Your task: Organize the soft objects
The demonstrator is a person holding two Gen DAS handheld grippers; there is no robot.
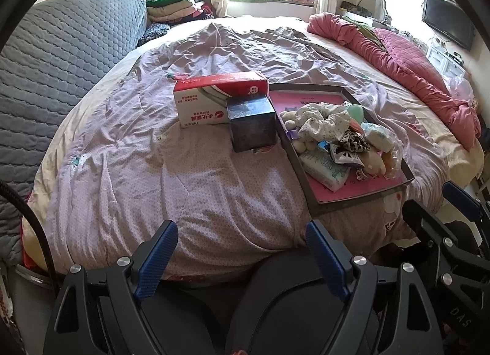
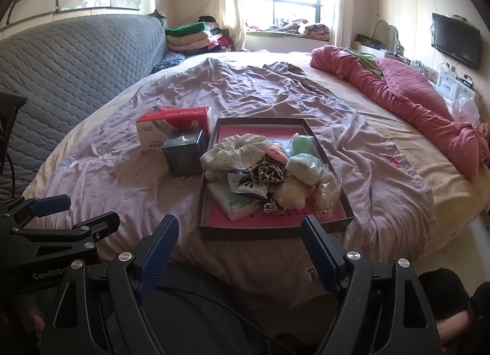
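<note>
Tongs first: my left gripper (image 1: pixel 242 251) sits low at the near edge of the bed with its blue ribbed fingers (image 1: pixel 159 258) spread wide and nothing between them, and my right gripper (image 2: pixel 242 246) is the same deal, fingers wide apart, empty, hovering just short of the tray. Both are well back from the stuff. The soft things are all heaped in a shallow dark-rimmed cardboard tray with a pink bottom (image 2: pixel 330 217) lying on the wrinkled lilac bedsheet (image 1: pixel 137 171). On top of the heap is a big cream floral fabric scrunchie (image 2: pixel 232 151), and touching it on the near side is a leopard-print scrunchie (image 2: pixel 266 173). A pale yellow plush toy (image 2: pixel 291 194) sits toward the front, next to a crinkly clear plastic bag (image 2: pixel 327 191). A white-and-green pack of tissues (image 2: pixel 232 205) lies flat in the near left corner of the tray, and a mint green rounded soft piece (image 2: pixel 301 143) is near the back, with a white-and-green wrapped bundle (image 2: pixel 306 168) just in front of it. Just beside the tray on its left stands a dark glossy cube box (image 1: pixel 251 124), and touching that from behind is a red-and-white cardboard carton (image 1: pixel 208 101). A rolled pink quilt (image 1: pixel 398 70) runs along the far right side of the bed.
</note>
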